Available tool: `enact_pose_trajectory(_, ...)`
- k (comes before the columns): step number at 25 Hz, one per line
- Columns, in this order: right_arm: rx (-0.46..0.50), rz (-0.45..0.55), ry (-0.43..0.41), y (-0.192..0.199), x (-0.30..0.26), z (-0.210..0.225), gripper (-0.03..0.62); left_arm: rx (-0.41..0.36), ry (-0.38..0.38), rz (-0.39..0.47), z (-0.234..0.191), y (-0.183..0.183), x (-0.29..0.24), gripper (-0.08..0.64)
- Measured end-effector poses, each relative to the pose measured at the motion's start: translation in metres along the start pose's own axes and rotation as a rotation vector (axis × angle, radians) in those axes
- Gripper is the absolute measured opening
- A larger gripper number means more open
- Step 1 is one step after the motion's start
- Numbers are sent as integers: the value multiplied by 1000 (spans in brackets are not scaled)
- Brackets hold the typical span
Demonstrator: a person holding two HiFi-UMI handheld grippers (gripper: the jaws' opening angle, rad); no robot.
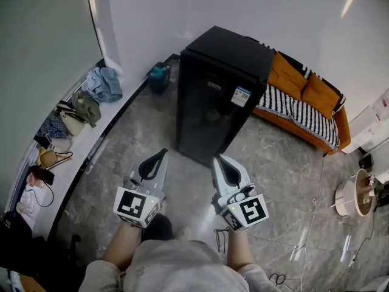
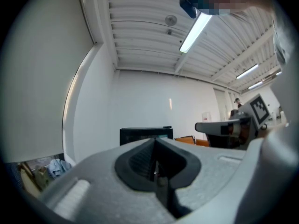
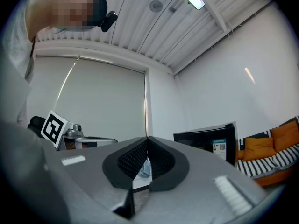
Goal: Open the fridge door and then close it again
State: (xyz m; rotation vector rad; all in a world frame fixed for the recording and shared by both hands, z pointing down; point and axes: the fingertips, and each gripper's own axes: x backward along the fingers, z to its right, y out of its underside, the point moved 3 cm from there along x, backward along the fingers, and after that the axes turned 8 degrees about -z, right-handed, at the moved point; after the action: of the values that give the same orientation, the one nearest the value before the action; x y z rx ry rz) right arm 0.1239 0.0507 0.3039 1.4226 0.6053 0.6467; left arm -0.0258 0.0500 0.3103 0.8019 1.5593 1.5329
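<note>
A black fridge [image 1: 219, 96] stands on the grey floor ahead of me, its door closed and a label [image 1: 240, 96] near the door's top right. My left gripper [image 1: 161, 155] and right gripper [image 1: 217, 160] are held side by side, a short way in front of the door, touching nothing. Both are shut, tips together, with nothing between them. In the left gripper view the shut left gripper [image 2: 154, 142] points at the fridge [image 2: 140, 134]. In the right gripper view the shut right gripper [image 3: 147, 139] has the fridge [image 3: 210, 143] to its right.
An orange sofa [image 1: 304, 96] with a striped blanket stands right of the fridge. A white ledge [image 1: 109, 117] along the left wall holds clothes and bags. A teal bag [image 1: 159, 76] sits left of the fridge. Cables [image 1: 313, 205] and a round white table [image 1: 349, 194] are at right.
</note>
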Motion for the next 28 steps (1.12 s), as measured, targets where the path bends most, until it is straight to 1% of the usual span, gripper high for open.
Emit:
enact_pose_trajectory(4,-6,0,23,-2,-29,14,-3,-1,26,-2,-23,-2,-24,2)
enact_pose_trajectory(7,-10,-3,41,-3,-55,22,-3,12,41,-5,-48,-3,-41,2)
enact_pose_trajectory(12,-13,-10,71,-3,-103,37,-3,11,74,-10,-92,-4,-73,2)
enact_pose_trajectory(21,-23,-25,129,2,-182,67,-3,21,135,-24,-162,-1,-133,2)
enact_pose_trajectory(28,-29,-38,164,10,-236,82,-3,26,183,-42,-208,7,-168,2)
